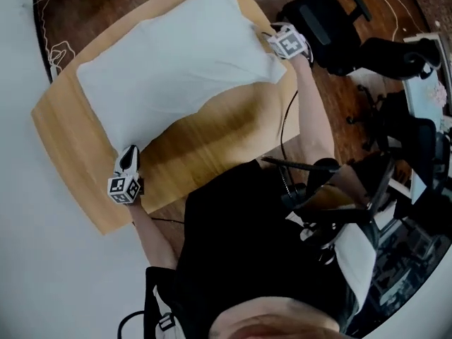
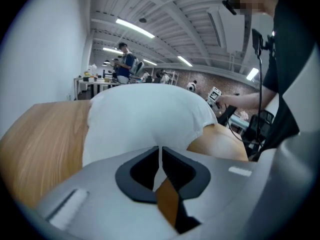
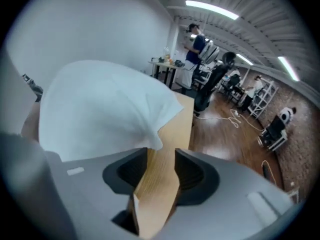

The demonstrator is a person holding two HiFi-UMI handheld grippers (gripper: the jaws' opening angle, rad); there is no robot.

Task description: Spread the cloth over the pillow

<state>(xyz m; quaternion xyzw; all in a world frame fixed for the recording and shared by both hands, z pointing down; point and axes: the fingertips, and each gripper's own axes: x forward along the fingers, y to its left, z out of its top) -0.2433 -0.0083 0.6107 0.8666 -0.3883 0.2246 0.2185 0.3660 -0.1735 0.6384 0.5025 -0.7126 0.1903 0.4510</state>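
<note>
Noted white cloth [image 1: 176,62] draped across wooden worktop [image 1: 205,154]; left claw [image 1: 129,154] at near-left corner, right claw [image 1: 270,36] beside far-right corner.

Cloth [image 1: 176,62]: plain white, no print. A thin white edge shows between the left gripper [image 2: 160,156] pads.
Table [image 1: 212,147]: pale tan wood with fine straight grain, seen between the right gripper [image 3: 161,159] fingers.
Gripper shells grey, finger pads [image 3: 192,176] black.
Marker cubes [image 1: 288,44]: black squares on white.
Floor [image 3: 220,129] beyond the right fingers: dark brown boards.

place: open lab-office | cues: ceiling strip lights [image 2: 135,28], brick wall [image 3: 301,106], office chair [image 1: 321,23], cluttered desks [image 2: 93,84]
</note>
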